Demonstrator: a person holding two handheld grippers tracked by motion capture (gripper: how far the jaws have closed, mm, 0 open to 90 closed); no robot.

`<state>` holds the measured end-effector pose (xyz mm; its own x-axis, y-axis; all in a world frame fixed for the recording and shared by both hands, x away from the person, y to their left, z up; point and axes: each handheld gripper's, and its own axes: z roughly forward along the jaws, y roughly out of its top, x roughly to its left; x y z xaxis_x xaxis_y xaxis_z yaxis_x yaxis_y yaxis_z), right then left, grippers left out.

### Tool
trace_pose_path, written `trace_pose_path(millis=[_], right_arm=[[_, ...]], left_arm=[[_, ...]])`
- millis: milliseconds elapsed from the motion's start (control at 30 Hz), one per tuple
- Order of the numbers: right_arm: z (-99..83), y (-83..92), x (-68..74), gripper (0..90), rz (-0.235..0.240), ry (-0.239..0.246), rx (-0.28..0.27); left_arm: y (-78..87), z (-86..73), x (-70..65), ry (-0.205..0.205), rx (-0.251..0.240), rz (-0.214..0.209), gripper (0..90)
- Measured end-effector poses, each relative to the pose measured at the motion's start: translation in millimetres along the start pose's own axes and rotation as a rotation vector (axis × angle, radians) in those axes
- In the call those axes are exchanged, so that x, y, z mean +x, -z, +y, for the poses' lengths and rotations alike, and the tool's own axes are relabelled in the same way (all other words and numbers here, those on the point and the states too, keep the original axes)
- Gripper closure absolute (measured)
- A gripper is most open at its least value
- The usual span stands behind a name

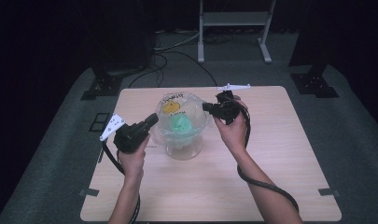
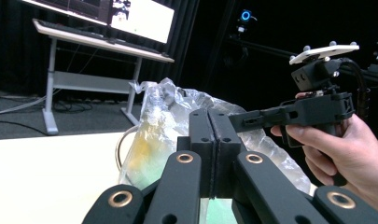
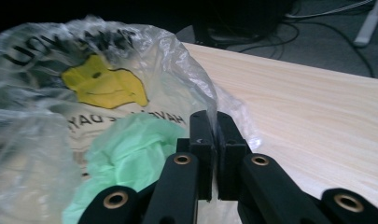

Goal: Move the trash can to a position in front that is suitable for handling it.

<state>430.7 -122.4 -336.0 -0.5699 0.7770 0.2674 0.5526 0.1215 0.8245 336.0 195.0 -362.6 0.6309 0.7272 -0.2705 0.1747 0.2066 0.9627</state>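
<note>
Progress looks to us about halfway: we hold a clear plastic bag (image 1: 179, 119) by its rim on 2 sides over a glass bowl (image 1: 183, 150) that stands near the middle of the table (image 1: 270, 158); the bag sits in or on the bowl's mouth, and we cannot tell how far its edge is folded over the glass. Our left gripper (image 1: 150, 121) pinches the bag's left edge, its jaws pressed together in the left gripper view with film (image 2: 163, 116) rising just behind them; our right gripper (image 1: 207, 107) is clamped on the right edge, and the right gripper view shows a thin fold of plastic caught between its jaws. Inside the bag lies a crumpled pale green lump (image 3: 130, 144), perhaps another bag or tissue, beneath a yellow printed mark (image 3: 105, 86) with black lettering. We judge that what is left is to spread the rim evenly around the bowl and let go; neither side is released yet.

Tabletop is pale wood grain, bare apart from the bowl; it stands on grey carpet (image 1: 354, 140). Behind it we see black curtains, loose cables (image 1: 168, 60) on the floor, dark stand feet, and a white desk frame (image 1: 233, 28); the left gripper view shows a lit monitor (image 2: 140, 16) on that desk.
</note>
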Motion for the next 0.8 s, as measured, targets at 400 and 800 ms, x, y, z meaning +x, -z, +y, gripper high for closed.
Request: trace_pose_path(millis=[400, 800], right_arm=[[1.5, -6.0, 33.5, 89.1, 0.317, -0.036, 0.061], [2.3, -14.4, 40.1, 86.3, 0.447, -0.106, 0.058]], left_arm=[[-15.1, -12.5, -16.0, -0.004, 0.055, -0.080, 89.6], [-26.8, -22.8, -31.4, -0.060, 0.112, -0.102, 89.5]])
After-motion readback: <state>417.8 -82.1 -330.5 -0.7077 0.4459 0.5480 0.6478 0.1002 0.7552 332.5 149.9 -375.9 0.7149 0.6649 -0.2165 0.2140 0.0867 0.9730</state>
